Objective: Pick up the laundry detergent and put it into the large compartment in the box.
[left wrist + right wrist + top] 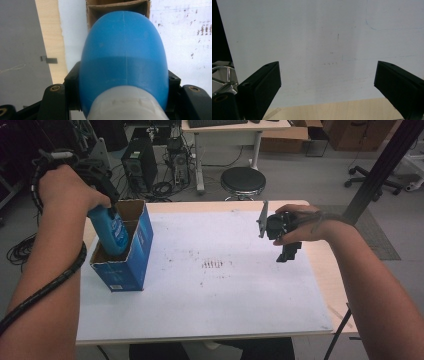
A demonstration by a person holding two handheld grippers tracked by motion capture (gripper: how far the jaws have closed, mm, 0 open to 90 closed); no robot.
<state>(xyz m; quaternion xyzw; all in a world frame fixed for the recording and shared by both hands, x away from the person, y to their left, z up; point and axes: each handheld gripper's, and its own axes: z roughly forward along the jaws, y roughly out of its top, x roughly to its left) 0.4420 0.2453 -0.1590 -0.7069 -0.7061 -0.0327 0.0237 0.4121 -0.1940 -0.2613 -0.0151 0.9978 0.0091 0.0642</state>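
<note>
The left gripper has its jaws clamped on a blue bottle, whose lower end dips into the open blue box at the table's left. The right gripper hovers spread wide, far right.

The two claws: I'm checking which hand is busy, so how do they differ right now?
The left claw is shut on the blue bottle at the open blue carton; the right claw is open and holds nothing. The left is at the table's left edge, the right near the far right corner. Both have black jaws.
</note>
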